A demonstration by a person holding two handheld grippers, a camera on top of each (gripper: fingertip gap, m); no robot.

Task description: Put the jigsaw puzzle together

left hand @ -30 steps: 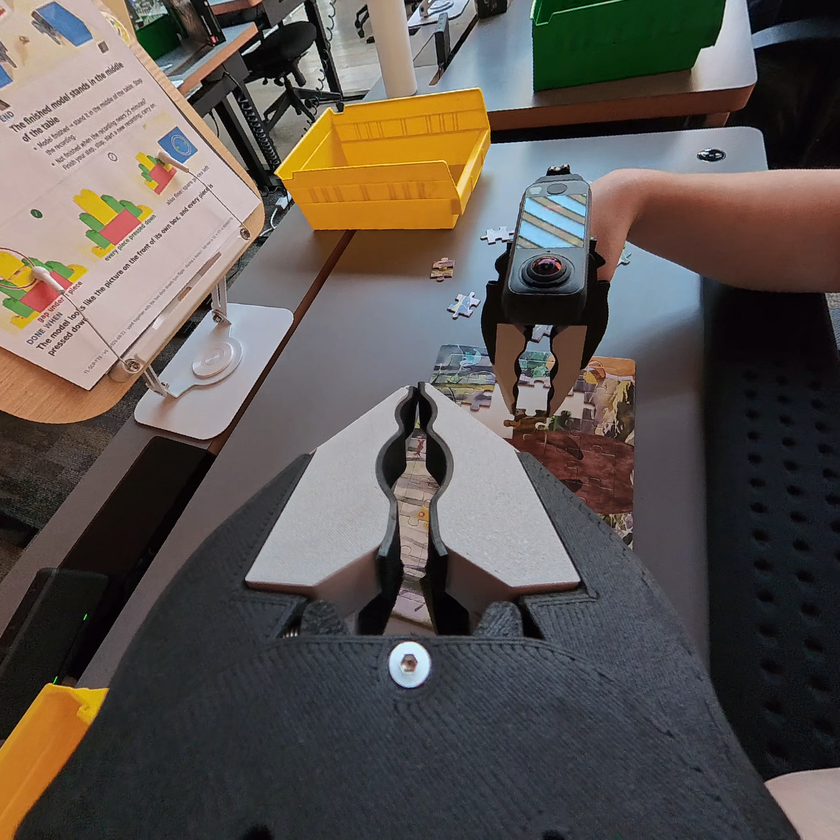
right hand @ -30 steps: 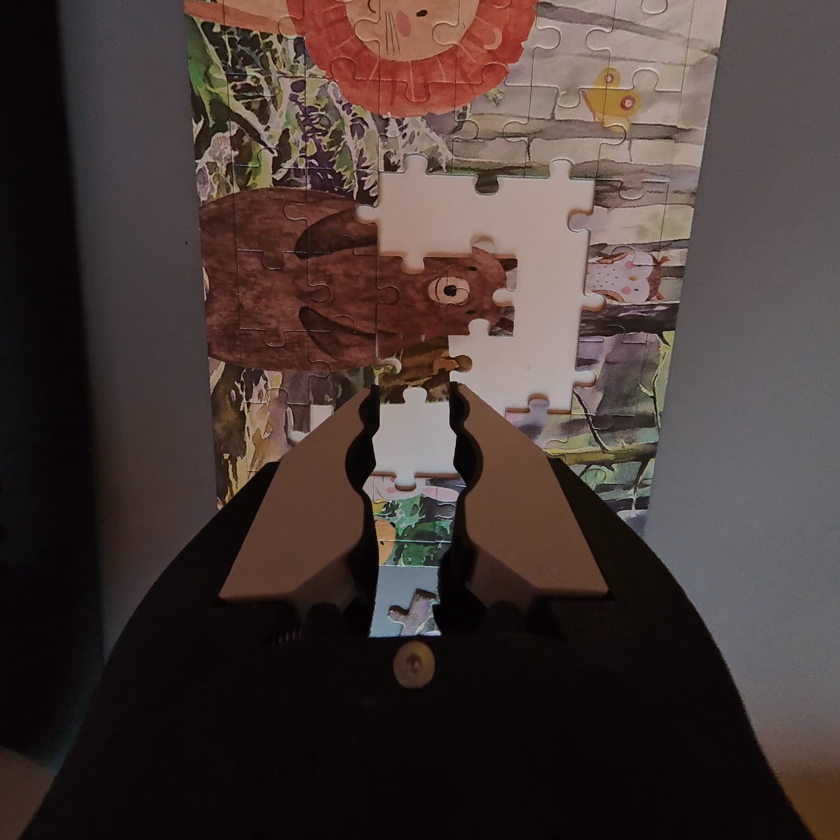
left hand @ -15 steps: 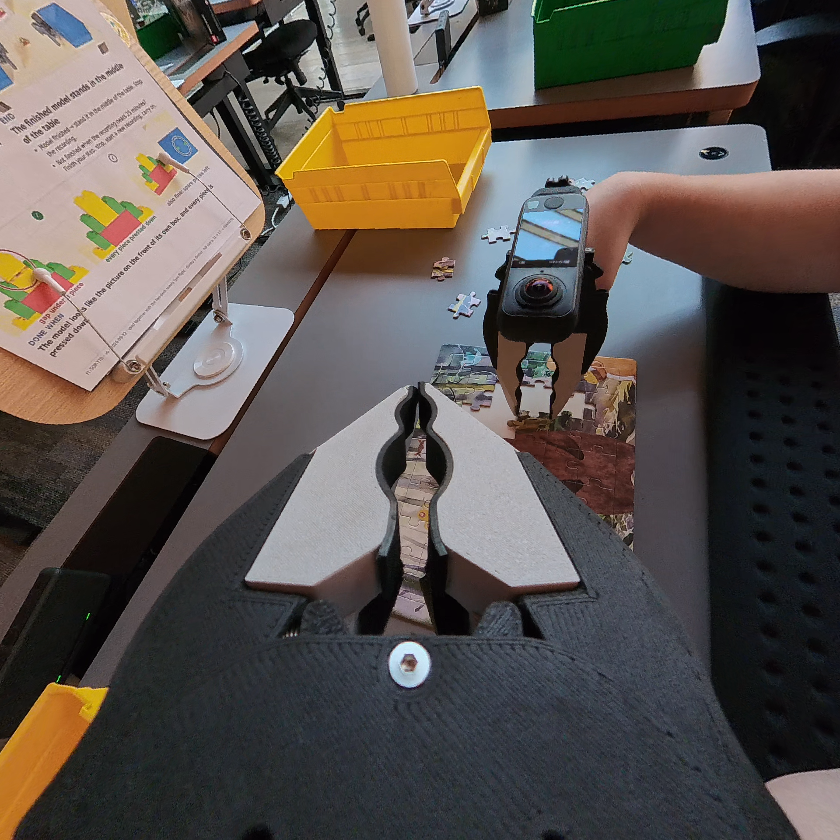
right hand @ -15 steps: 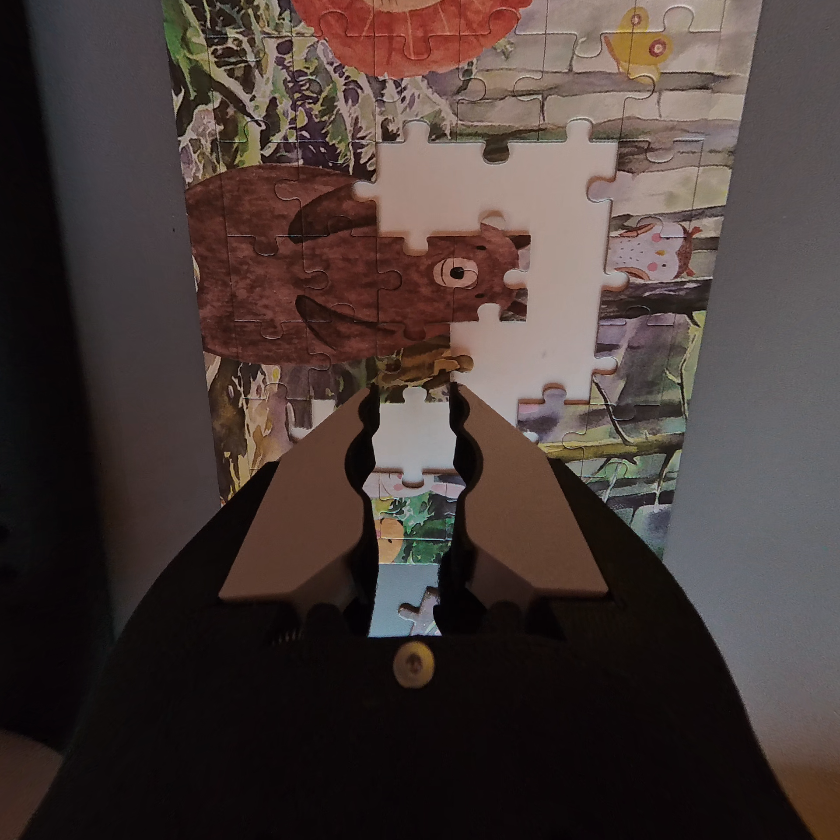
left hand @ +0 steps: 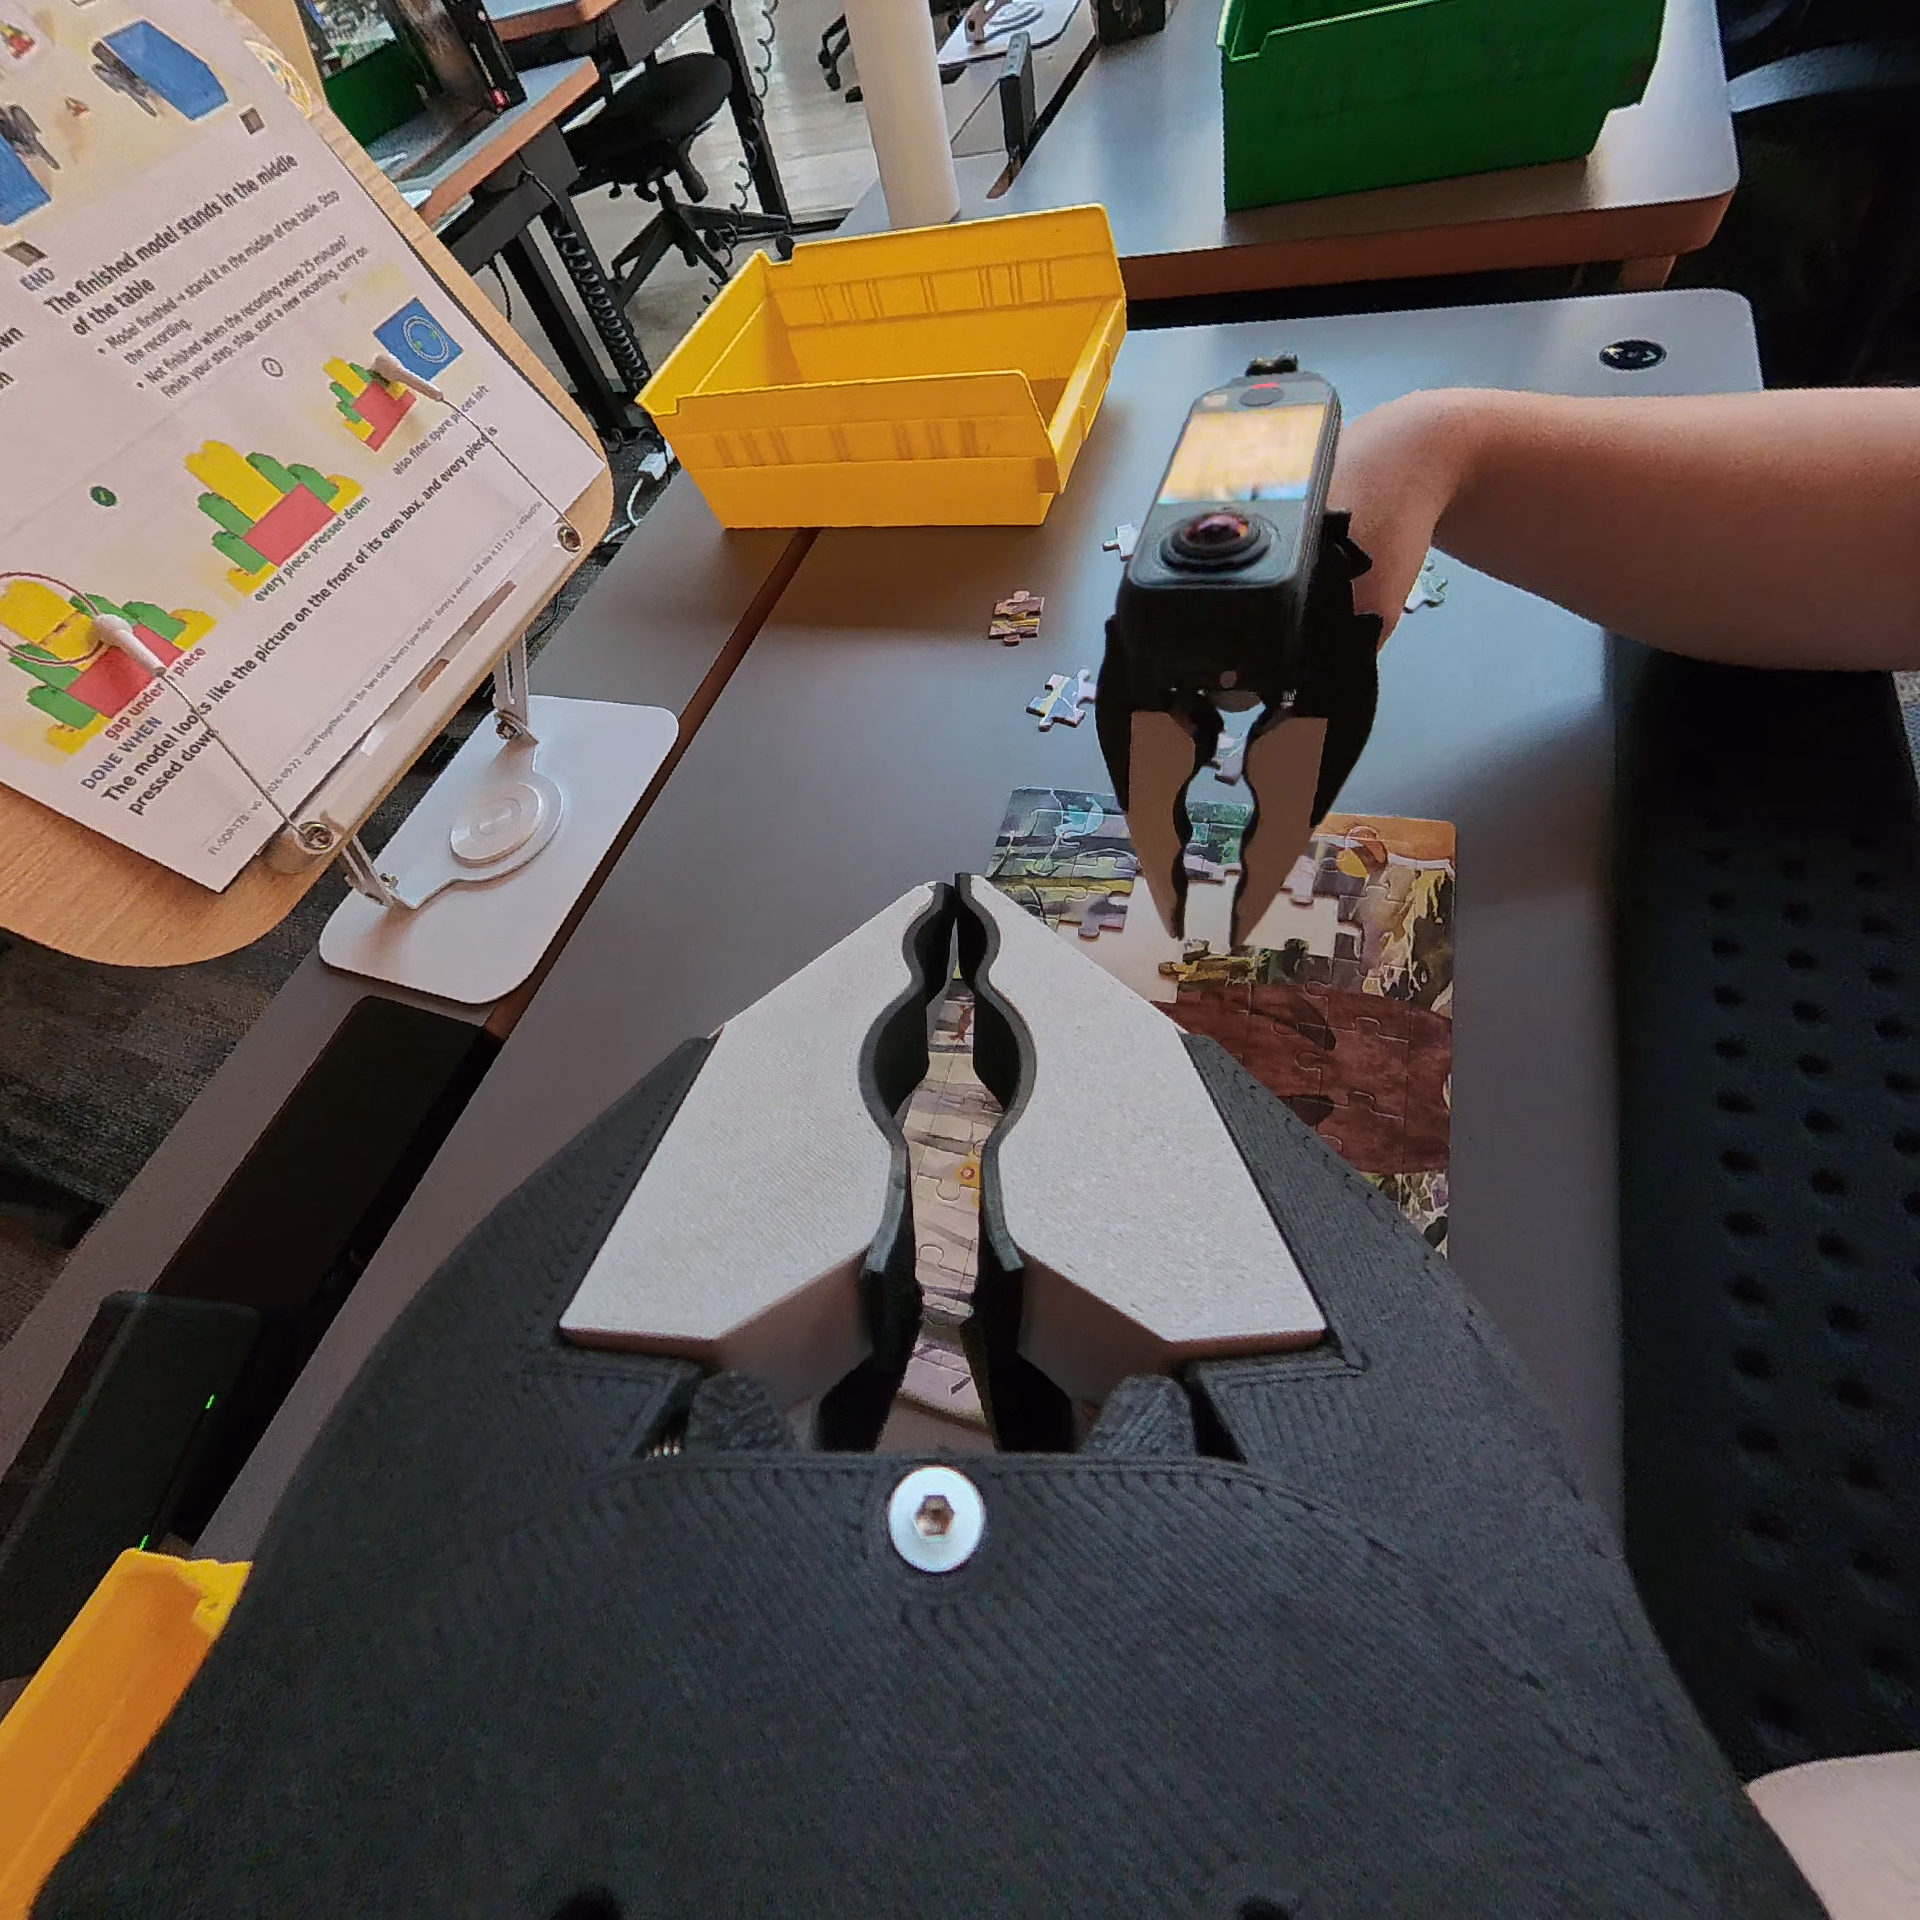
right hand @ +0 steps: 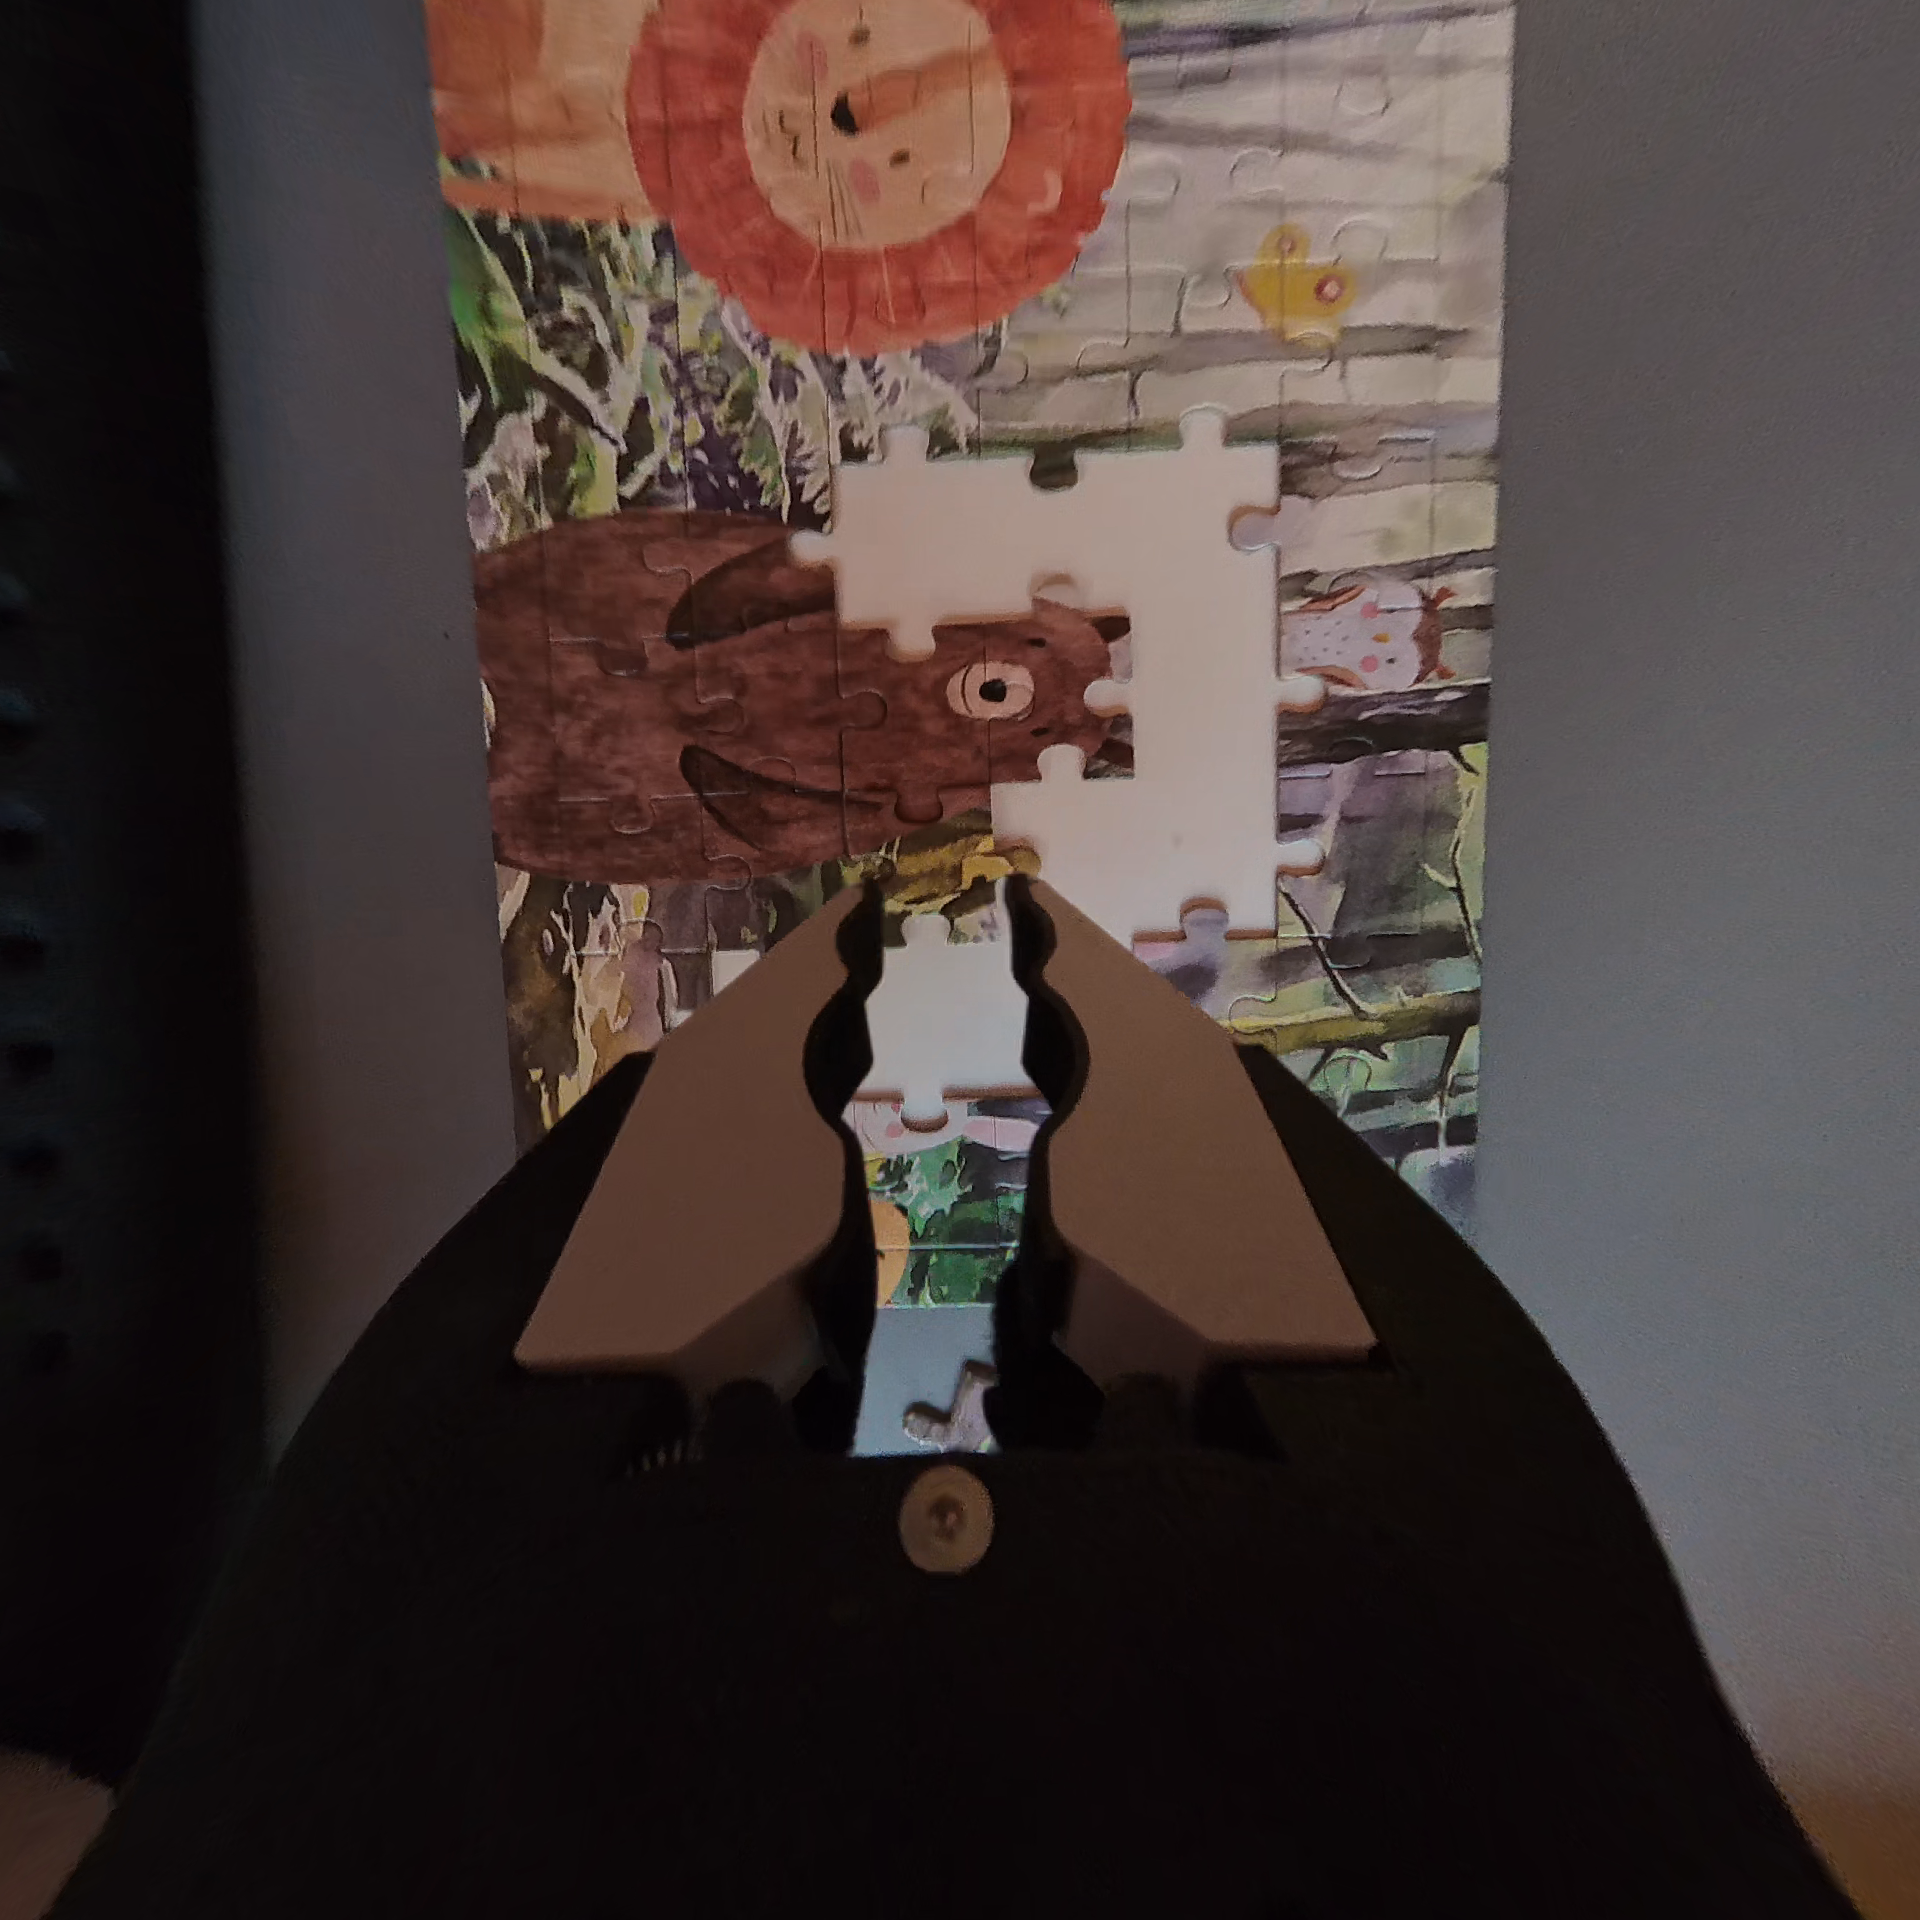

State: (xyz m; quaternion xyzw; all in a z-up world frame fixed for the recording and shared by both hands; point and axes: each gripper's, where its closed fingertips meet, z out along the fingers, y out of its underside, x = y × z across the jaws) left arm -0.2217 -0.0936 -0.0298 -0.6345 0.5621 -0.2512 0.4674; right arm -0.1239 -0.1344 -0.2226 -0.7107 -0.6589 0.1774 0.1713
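- Right hand-held gripper [left hand: 1205, 930] hangs just above the jigsaw puzzle [right hand: 966, 665], its two fingers a little apart and holding nothing.
- Its tips are near a greenish-brown piece [right hand: 951, 868] by the white hole [right hand: 1164, 727] in the picture.
- Left hand-held gripper [left hand: 956, 888] floats over the near end of the puzzle, fingers almost touching at the tips, with nothing between them.
- The puzzle lies flat toward the right edge of the dark desk [left hand: 831, 748].
- Loose pieces [left hand: 1060, 698] sit past the puzzle, near a yellow bin [left hand: 894, 374] at the desk's far left corner.
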